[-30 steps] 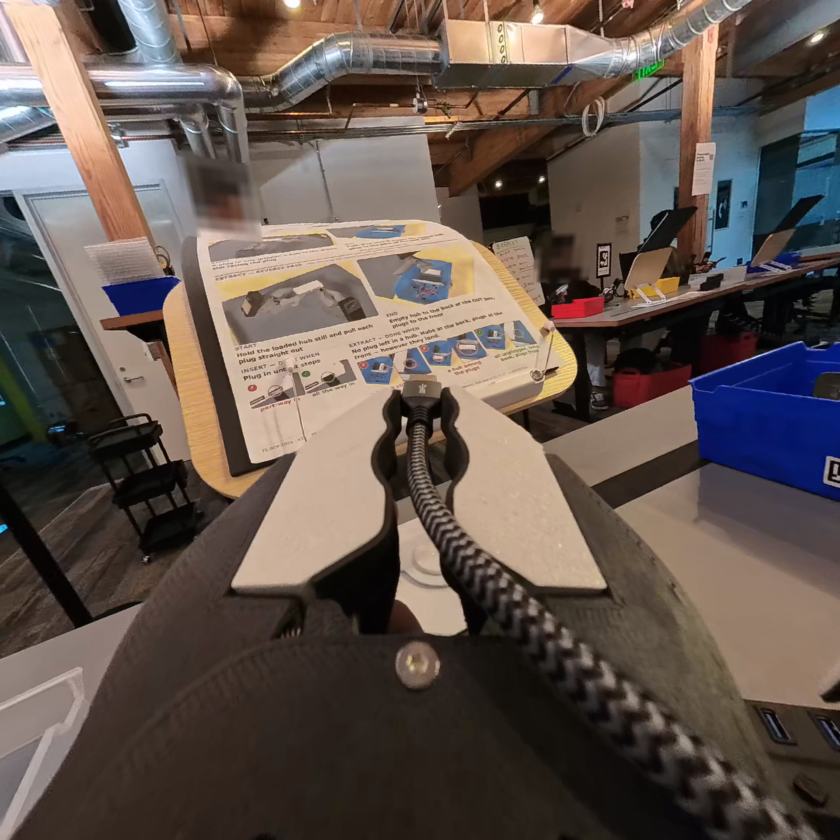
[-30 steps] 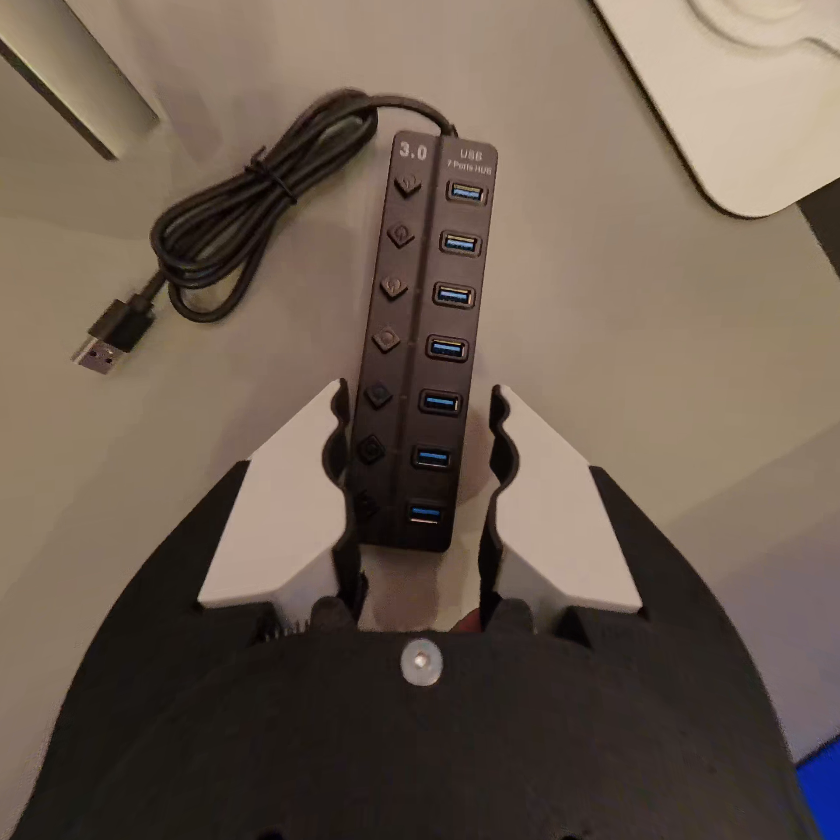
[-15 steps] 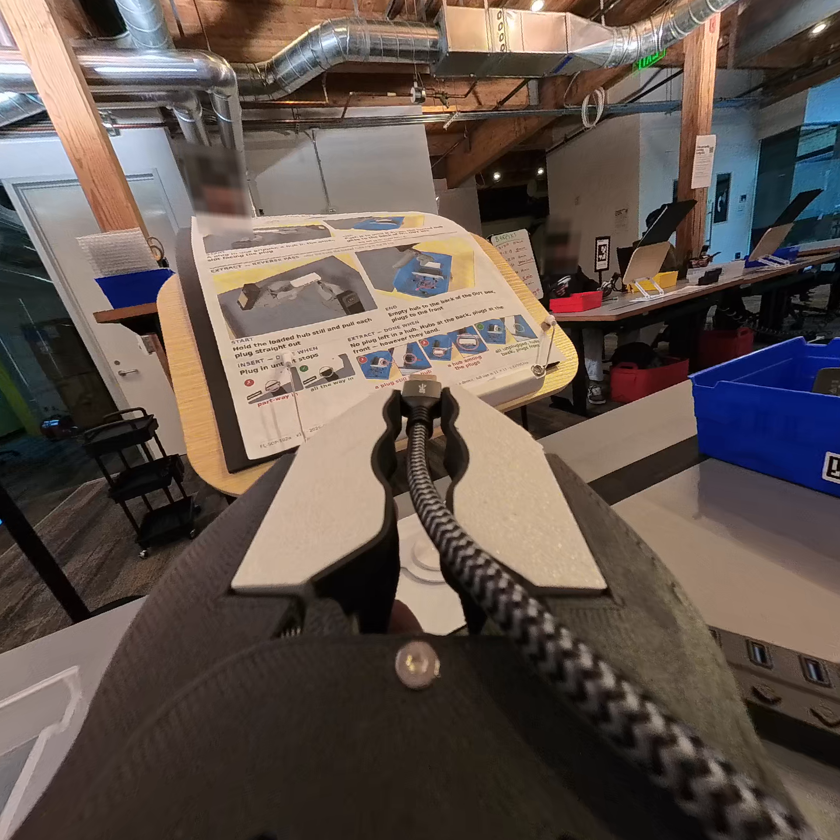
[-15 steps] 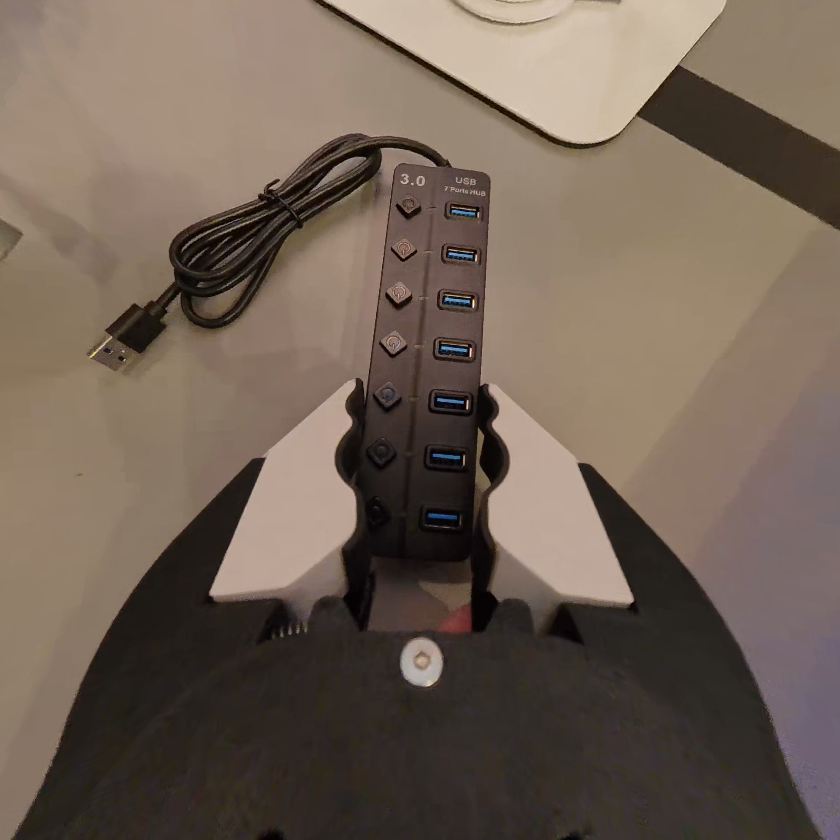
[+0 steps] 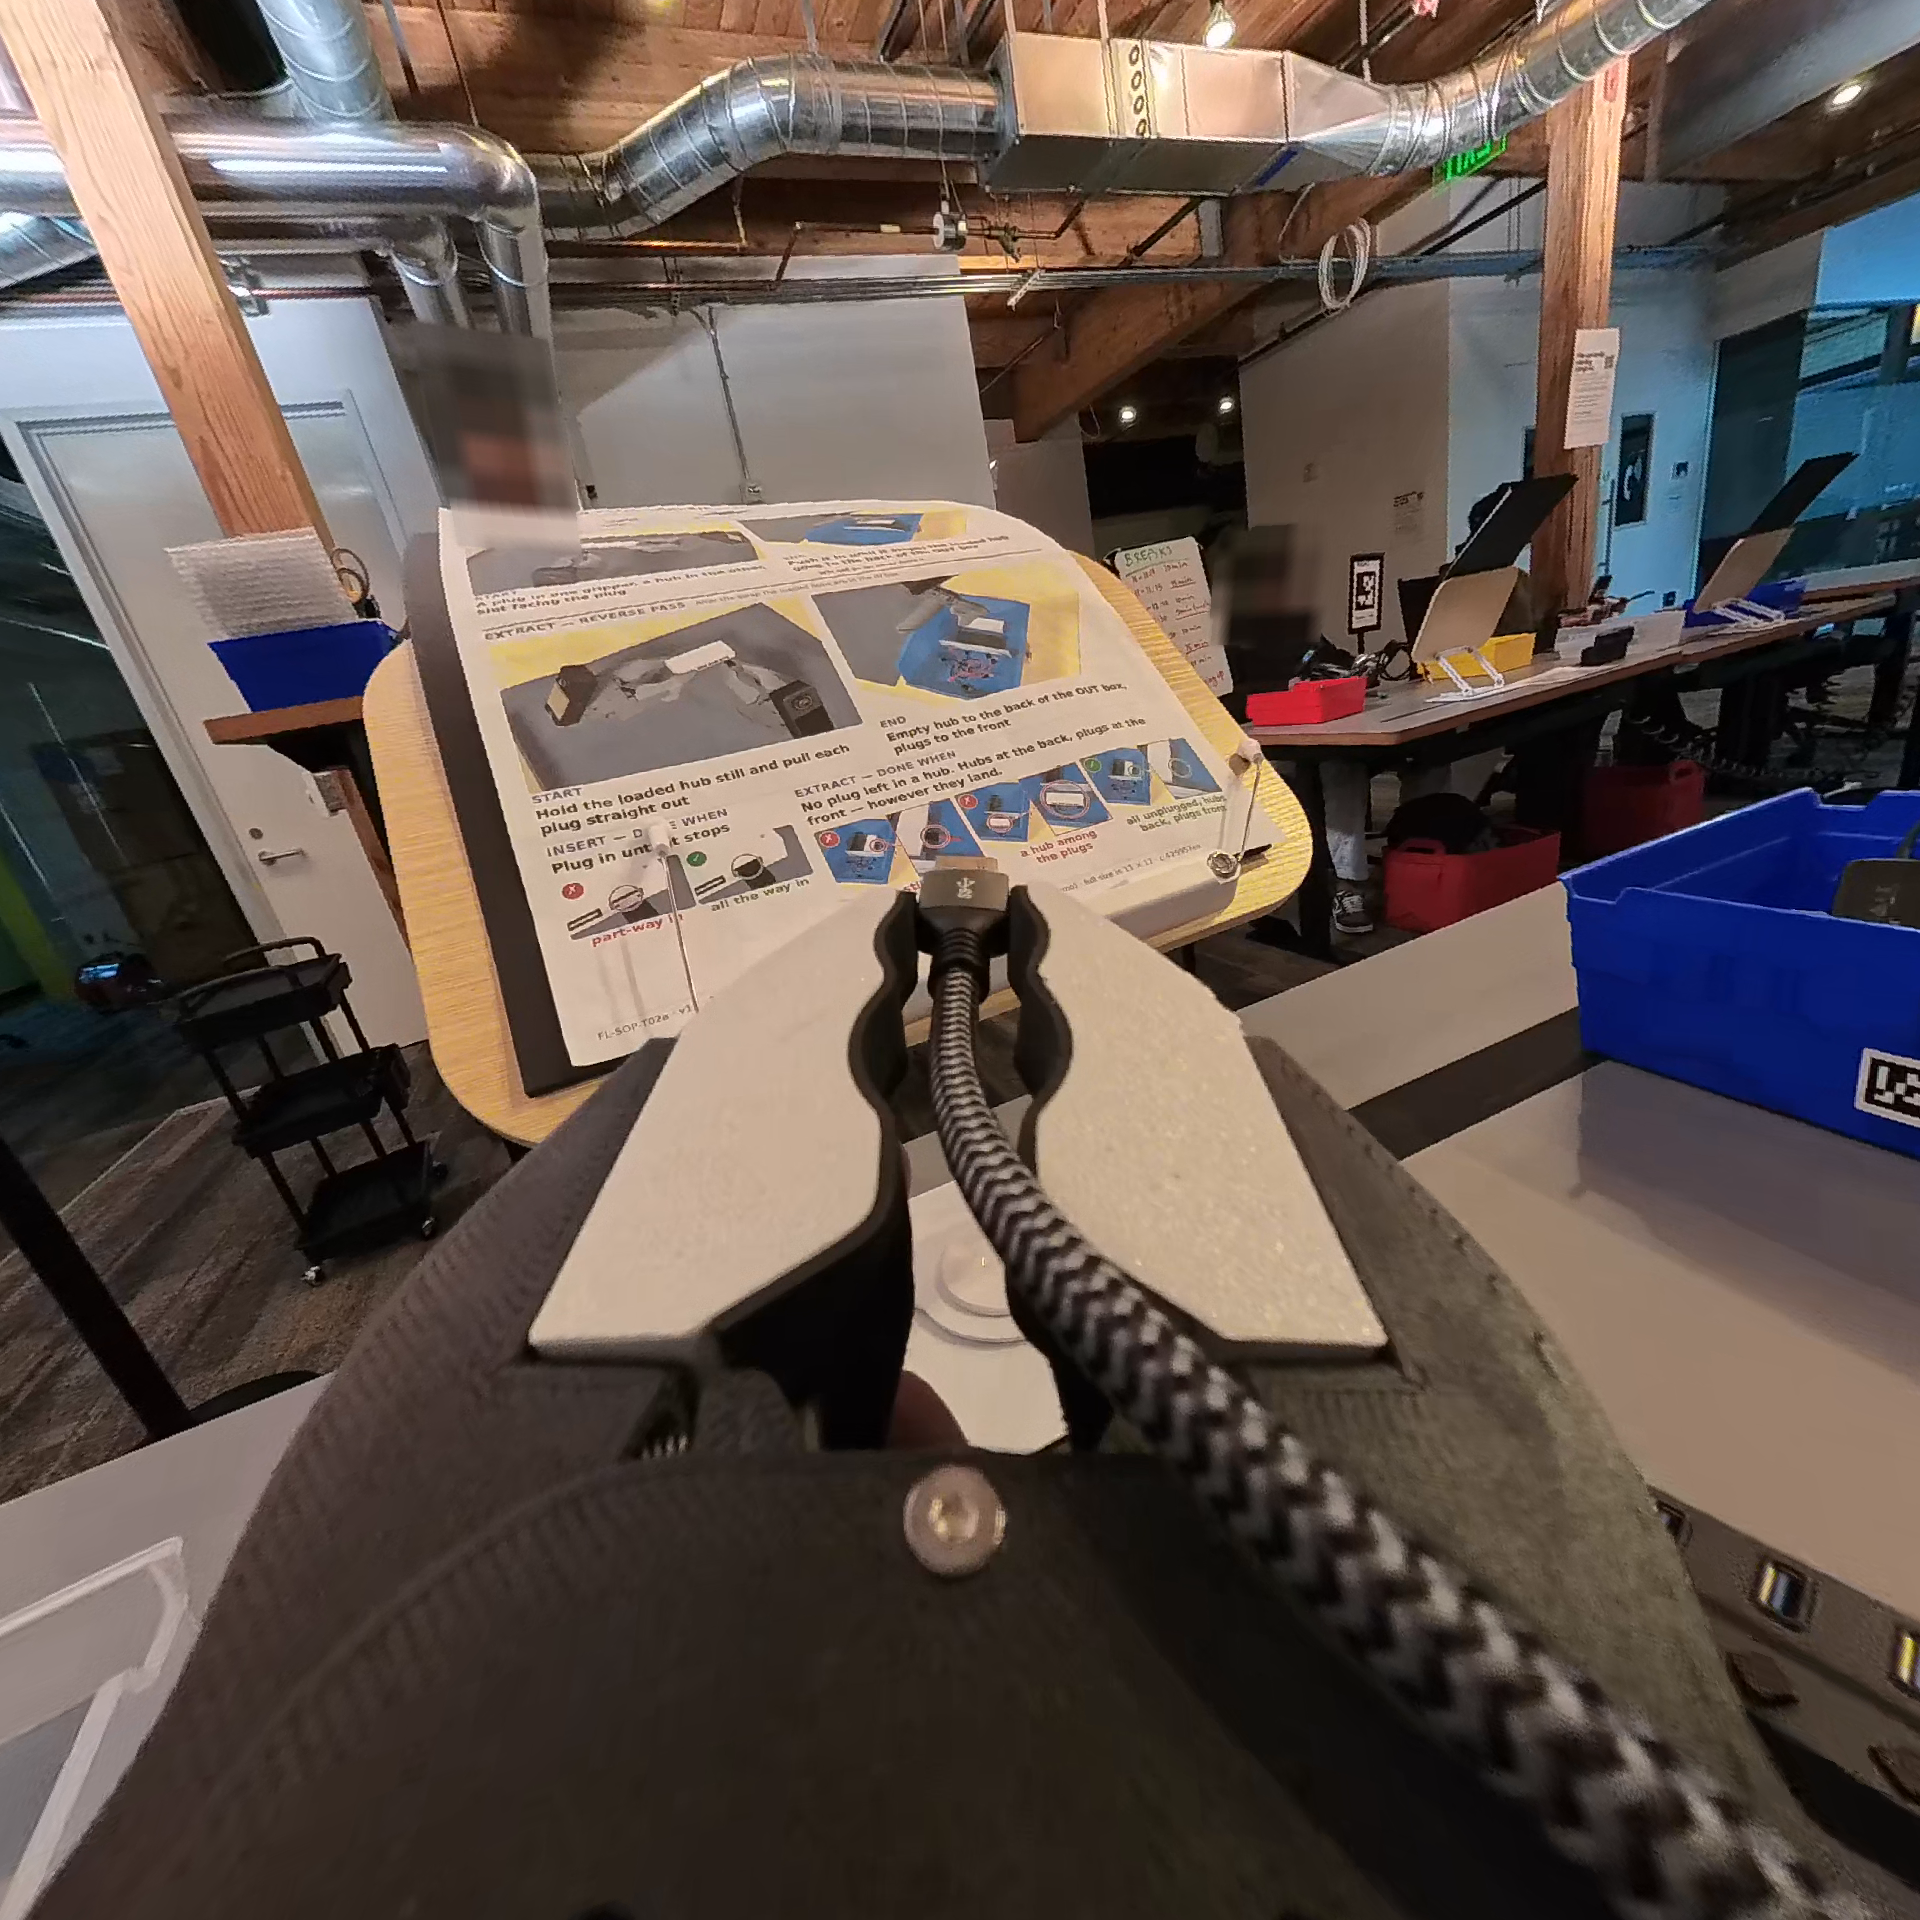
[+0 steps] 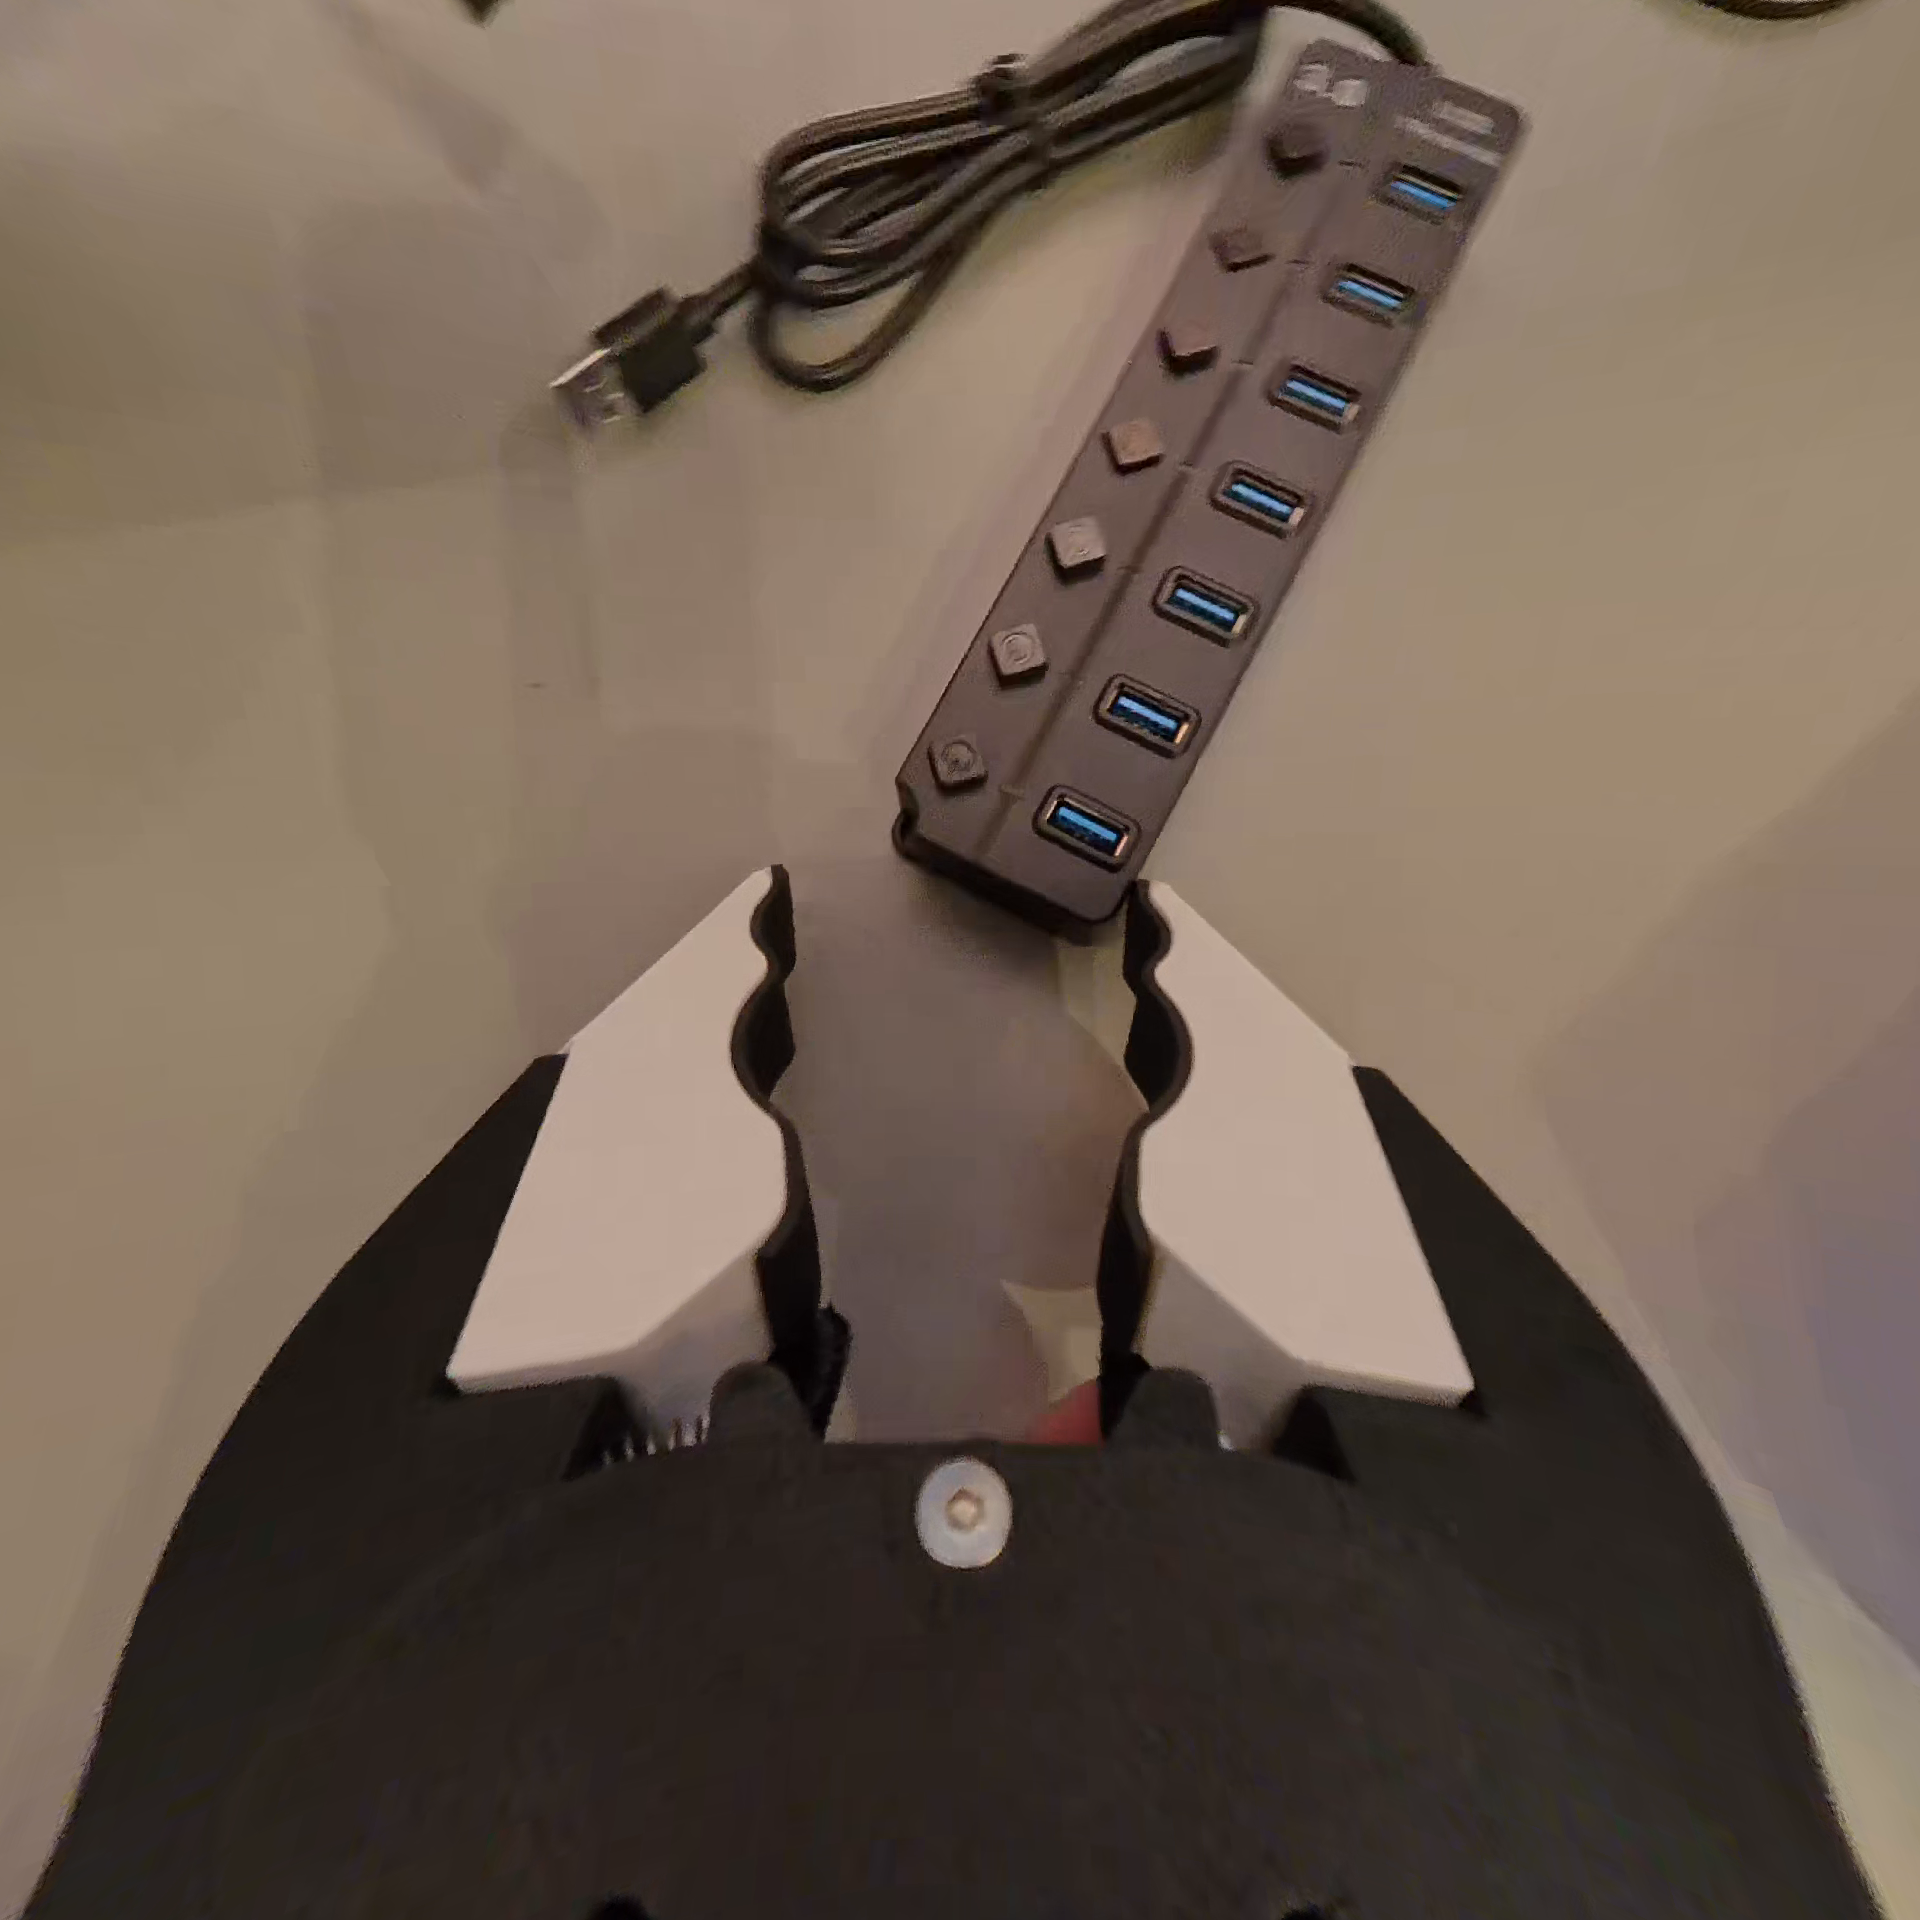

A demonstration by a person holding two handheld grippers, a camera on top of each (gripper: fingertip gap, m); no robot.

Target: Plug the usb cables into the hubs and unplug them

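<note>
**Left claw grips the braided cable; right claw stands released at the hub's near end**

Closest to me, the left claw [image 5: 961, 914] is clenched on a black-and-white braided USB cable [image 5: 1122, 1340], pinching it just behind the dark plug [image 5: 964, 889], whose metal tip pokes out past the fingertips. The cable runs back between the fingers and sweeps off toward the lower right. Under that claw lies the pale grey table [image 5: 1662, 1278]; at the lower right edge of this view a strip of the hub with a few ports just shows.

The right claw [image 6: 956, 894] is released, its jaws spread apart with bare table [image 6: 312, 727] between them. The black USB hub [image 6: 1205, 499] lies flat on the table just beyond the fingertips, angled away to the upper right; its near corner sits right by the right-hand fingertip, whether touching I cannot tell. All seven blue ports are free, with a row of small buttons beside them. The hub's own black cord [image 6: 935, 197] is bundled at its far end, its plug [image 6: 613, 384] resting on the table to the left.

Further off stands a tilted wooden board carrying an instruction sheet [image 5: 831, 758], and to the right a blue bin [image 5: 1745, 966] sits on the table. Behind are more tables and exposed ducts.
</note>
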